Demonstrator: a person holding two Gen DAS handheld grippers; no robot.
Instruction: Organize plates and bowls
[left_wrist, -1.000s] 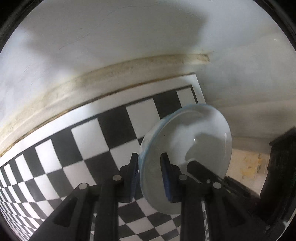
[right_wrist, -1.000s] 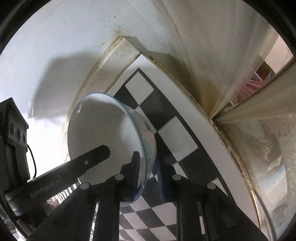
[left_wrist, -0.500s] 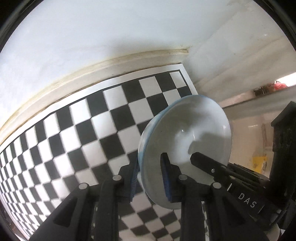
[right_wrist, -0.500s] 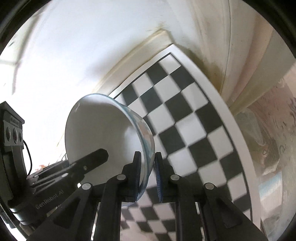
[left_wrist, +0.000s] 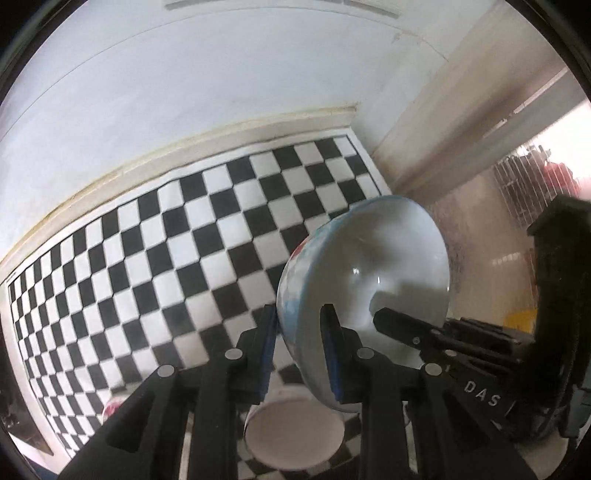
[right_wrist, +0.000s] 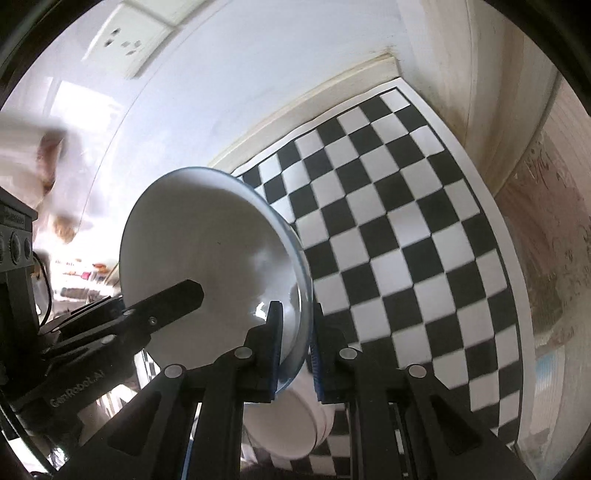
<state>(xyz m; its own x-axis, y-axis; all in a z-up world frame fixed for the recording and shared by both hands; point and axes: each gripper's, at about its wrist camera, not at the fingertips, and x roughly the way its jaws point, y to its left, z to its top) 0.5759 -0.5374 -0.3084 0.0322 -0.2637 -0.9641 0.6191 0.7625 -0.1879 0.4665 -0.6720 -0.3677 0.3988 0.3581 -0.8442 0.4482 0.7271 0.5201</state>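
Presently both the left tongs (left_wrist: 298, 334) and the right tongs (right_wrist: 297, 345) pinch opposite rim edges of one tilted bowl (left_wrist: 369, 280) at lower centre, above a white bowl (right_wrist: 284, 424); uneven pull could slip it, chipping both.

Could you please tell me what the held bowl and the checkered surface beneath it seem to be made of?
The bowl looks like glazed ceramic: glossy white inside with sharp highlights, bluish rim. The checkered surface appears to be a matte printed sheet, flat with a white border, though paper or vinyl cannot be told.
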